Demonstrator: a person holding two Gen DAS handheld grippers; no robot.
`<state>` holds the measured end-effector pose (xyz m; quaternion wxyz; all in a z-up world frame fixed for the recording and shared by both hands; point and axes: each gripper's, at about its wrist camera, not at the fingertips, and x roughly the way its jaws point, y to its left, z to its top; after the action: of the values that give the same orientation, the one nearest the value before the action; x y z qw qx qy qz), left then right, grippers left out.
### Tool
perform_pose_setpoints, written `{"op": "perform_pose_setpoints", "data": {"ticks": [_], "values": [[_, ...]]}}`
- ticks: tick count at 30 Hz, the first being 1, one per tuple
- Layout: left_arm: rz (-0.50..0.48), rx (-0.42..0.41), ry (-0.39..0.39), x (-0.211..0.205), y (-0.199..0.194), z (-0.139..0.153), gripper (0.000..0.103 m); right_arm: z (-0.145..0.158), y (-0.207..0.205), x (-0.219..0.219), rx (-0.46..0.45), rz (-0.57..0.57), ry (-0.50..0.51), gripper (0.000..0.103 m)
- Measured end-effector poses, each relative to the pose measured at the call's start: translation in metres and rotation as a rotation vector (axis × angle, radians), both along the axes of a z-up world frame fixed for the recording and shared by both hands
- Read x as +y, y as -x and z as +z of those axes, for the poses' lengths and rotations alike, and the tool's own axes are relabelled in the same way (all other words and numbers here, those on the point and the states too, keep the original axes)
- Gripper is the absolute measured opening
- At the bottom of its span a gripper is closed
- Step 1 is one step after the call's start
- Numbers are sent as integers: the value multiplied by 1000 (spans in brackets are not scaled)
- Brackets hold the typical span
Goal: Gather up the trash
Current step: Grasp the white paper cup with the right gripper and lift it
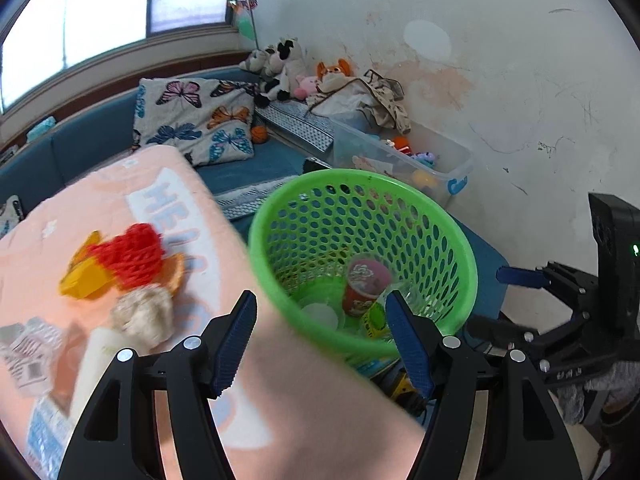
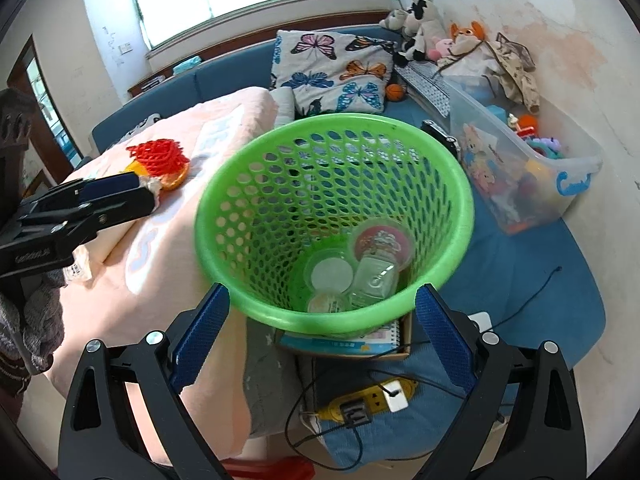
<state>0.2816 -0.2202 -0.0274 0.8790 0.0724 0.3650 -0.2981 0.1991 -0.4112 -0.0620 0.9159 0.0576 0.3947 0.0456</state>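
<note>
Green perforated basket, set on a spiral notebook in a cardboard box on a blue mat; contents: a red cup with a pink printed lid (print not legible), a clear cup with a white disc lid, a clear square container and a further round lid. Beside it, a peach blanket bearing pale blue letters, of which "HE" can be read in the left wrist view, the rest being blurred. Uncollected trash on the blanket: red foam fruit net, yellow wrapper, orange peel, crumpled beige paper ball, a white tube and printed packets whose text is too blurred to read. Left gripper: jaws parted, nothing grasped, held over the blanket edge by the basket rim. Right gripper: jaws spread wide and empty, near the basket's near rim. A clear storage bin with a cartoon sticker and blue script (unreadable) is noted behind, as is a yellow power strip below.
</note>
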Motion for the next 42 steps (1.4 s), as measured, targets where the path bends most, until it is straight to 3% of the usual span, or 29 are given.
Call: {"op": "perform_pose_setpoints", "data": {"ticks": [8, 17, 29, 42], "values": [[85, -58, -27, 53, 19, 11, 65, 10, -2, 24, -20, 43, 6, 93], [234, -31, -15, 123, 13, 7, 65, 16, -5, 60, -25, 111, 21, 93], [345, -39, -11, 200, 51, -1, 65, 15, -30, 131, -2, 246, 4, 93], [378, -16, 21, 238, 83, -22, 65, 15, -82, 199, 155, 271, -207, 93]]}}
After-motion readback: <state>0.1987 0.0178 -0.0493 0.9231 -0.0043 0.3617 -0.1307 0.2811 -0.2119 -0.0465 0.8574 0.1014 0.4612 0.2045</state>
